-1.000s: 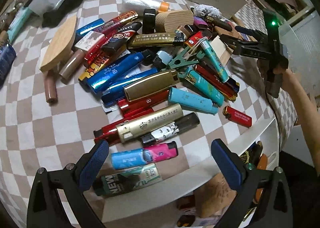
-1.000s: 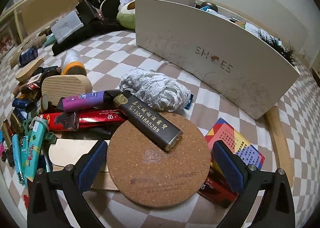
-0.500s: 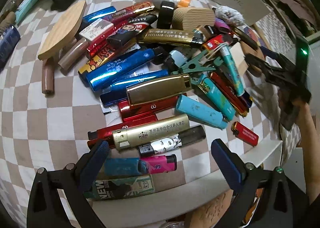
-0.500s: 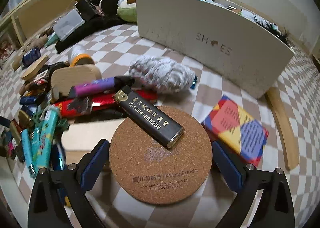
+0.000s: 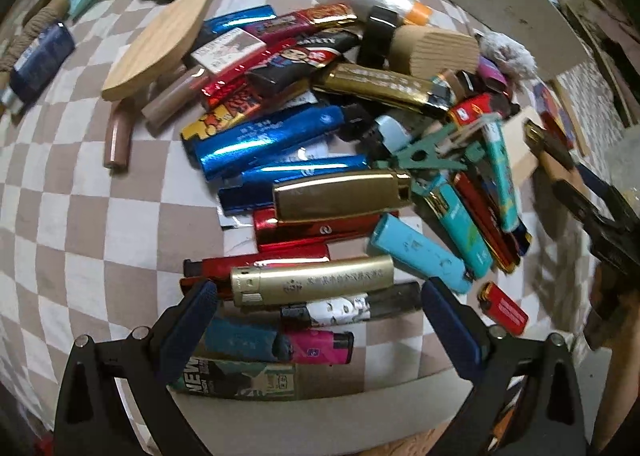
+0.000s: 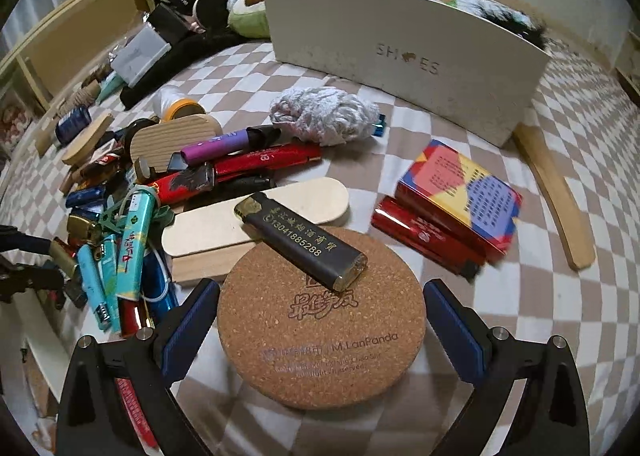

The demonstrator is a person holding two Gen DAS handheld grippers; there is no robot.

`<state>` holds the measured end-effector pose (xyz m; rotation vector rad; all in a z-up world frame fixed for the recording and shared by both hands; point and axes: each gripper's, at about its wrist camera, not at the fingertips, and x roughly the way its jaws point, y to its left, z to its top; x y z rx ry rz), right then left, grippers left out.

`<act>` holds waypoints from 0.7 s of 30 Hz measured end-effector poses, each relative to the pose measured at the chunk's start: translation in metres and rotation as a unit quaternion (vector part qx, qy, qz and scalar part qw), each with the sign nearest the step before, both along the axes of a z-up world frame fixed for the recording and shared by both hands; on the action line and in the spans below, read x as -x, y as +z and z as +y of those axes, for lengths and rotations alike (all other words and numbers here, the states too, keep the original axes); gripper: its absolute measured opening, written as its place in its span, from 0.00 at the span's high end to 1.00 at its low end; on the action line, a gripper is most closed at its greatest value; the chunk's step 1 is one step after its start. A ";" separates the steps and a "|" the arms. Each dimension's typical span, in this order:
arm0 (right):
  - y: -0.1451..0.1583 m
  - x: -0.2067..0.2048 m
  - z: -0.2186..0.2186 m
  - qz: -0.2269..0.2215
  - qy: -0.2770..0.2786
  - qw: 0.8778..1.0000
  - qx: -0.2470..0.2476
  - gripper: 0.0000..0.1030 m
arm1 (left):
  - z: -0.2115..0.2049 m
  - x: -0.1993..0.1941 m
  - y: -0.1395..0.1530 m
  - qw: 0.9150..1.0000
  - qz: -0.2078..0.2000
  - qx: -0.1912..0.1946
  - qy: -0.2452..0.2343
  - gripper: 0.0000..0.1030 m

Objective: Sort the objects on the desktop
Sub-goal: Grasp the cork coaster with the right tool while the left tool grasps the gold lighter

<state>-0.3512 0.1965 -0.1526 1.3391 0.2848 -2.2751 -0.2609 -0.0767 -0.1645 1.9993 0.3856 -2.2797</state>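
While I held both tools over the checkered cloth (image 6: pixel 552 103), the biggest thing before me was the white shoe box (image 6: pixel 408 55) at the far side, standing well apart from my hands. Nearer lay the round cork coaster (image 6: pixel 320 336), just in front of my right gripper (image 6: pixel 320 320), whose jaws stood wide with nothing between them. On the far edge of the coaster rested the black lighter (image 6: pixel 304 242), half on a pale wooden board (image 6: pixel 256 215). Its long axis ran slanted, from far left to near right, so it crossed the line of my fingers at an angle. My right hand was clearly the nearer one to it. I judged that I must turn the wrist a little before closing across its narrow width.

My left gripper (image 5: pixel 316 320) was also wide and empty, low over the heap of lighters (image 5: pixel 320 159), with the gold lighter (image 5: pixel 312 280) lying sideways between its pads.
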 end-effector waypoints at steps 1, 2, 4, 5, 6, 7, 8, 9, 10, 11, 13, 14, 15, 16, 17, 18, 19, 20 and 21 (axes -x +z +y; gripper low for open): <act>0.002 -0.001 0.002 0.001 -0.004 1.000 0.001 0.02 | 0.001 0.000 0.000 1.000 0.000 0.008 0.001 0.03; 0.004 -0.004 0.003 0.003 -0.004 1.000 -0.001 0.02 | 0.002 0.000 0.000 1.000 -0.001 0.015 0.002 0.05; 0.007 -0.007 0.006 0.004 -0.004 1.000 -0.001 0.02 | 0.004 0.000 -0.001 0.999 0.000 0.032 0.001 0.06; 0.009 -0.008 0.007 0.003 -0.005 1.000 0.000 0.02 | 0.006 0.000 -0.001 0.999 0.000 0.040 0.002 0.06; 0.009 -0.009 0.008 0.002 -0.006 1.000 -0.001 0.02 | 0.006 0.001 -0.002 0.999 -0.001 0.046 0.004 0.06; 0.010 -0.010 0.010 0.001 -0.007 1.000 -0.001 0.02 | 0.007 0.001 -0.002 0.999 -0.001 0.053 0.007 0.06; 0.010 -0.011 0.010 0.001 -0.008 1.000 -0.002 0.02 | 0.008 0.001 -0.003 0.998 -0.001 0.059 0.011 0.06; 0.010 -0.012 0.012 0.000 -0.009 1.000 -0.001 0.02 | 0.008 0.002 -0.003 0.998 -0.002 0.062 0.016 0.06; 0.011 -0.014 0.015 0.000 -0.010 1.000 0.000 0.02 | 0.007 0.003 -0.004 0.998 -0.002 0.065 0.022 0.06; 0.012 -0.015 0.017 -0.001 -0.010 1.000 0.001 0.02 | 0.007 0.003 -0.004 0.997 -0.001 0.068 0.026 0.06; 0.013 -0.019 0.021 -0.002 -0.011 1.000 0.000 0.02 | 0.004 0.004 -0.004 0.997 0.001 0.075 0.033 0.06; 0.014 -0.021 0.024 -0.002 -0.012 1.000 -0.001 0.02 | 0.003 0.004 -0.004 0.996 0.002 0.079 0.035 0.06; 0.014 -0.024 0.027 -0.004 -0.012 1.000 -0.001 0.02 | 0.002 0.004 -0.004 0.996 0.002 0.083 0.037 0.06; 0.014 -0.026 0.029 -0.005 -0.012 1.000 -0.001 0.02 | 0.000 0.005 -0.004 0.995 0.003 0.087 0.039 0.06; 0.014 -0.029 0.032 -0.006 -0.012 1.000 -0.001 0.02 | -0.001 0.005 -0.003 0.995 0.004 0.090 0.041 0.06; 0.015 -0.032 0.035 -0.008 -0.013 1.000 -0.001 0.02 | -0.002 0.004 -0.002 0.995 0.006 0.092 0.040 0.08; 0.015 -0.035 0.038 -0.009 -0.013 1.000 -0.002 0.02 | -0.003 0.004 -0.002 0.995 0.007 0.093 0.040 0.12; 0.015 -0.037 0.041 -0.010 -0.013 1.000 -0.002 0.02 | -0.004 0.003 -0.001 0.995 0.008 0.095 0.039 0.17; 0.014 -0.040 0.044 -0.011 -0.014 1.000 -0.003 0.02 | -0.006 0.003 0.000 0.994 0.009 0.097 0.039 0.18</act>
